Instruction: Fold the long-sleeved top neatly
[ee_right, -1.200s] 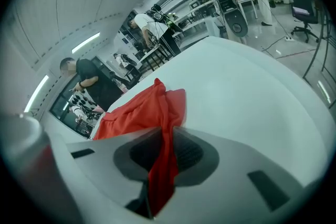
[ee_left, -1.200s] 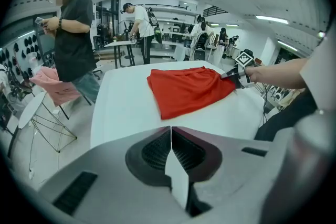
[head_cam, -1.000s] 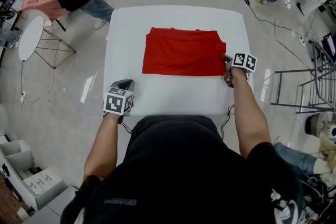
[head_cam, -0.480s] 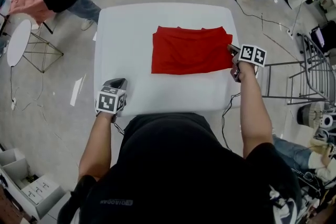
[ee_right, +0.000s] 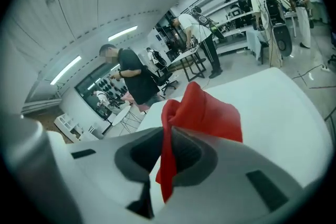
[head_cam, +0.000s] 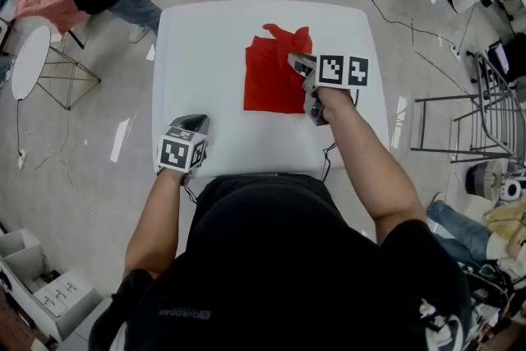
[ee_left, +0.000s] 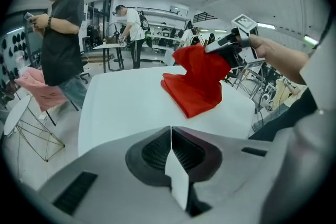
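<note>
Right tool (head_cam: 297, 62) clamps the red top's (head_cam: 267, 86) right edge and has swung it up and leftward over the white table (head_cam: 205, 45), so the wide rectangle of a second ago is now half as wide. Left tool (head_cam: 196, 121) sits clenched, empty, near the table's front edge. The fold looks mid-swing, not yet laid flat.

right gripper (ee_right: 167, 157) jaws clamped on red top (ee_right: 207, 113), fabric bunched and lifted above white table (ee_right: 283, 97); person in black (ee_right: 131, 81) behind
</note>
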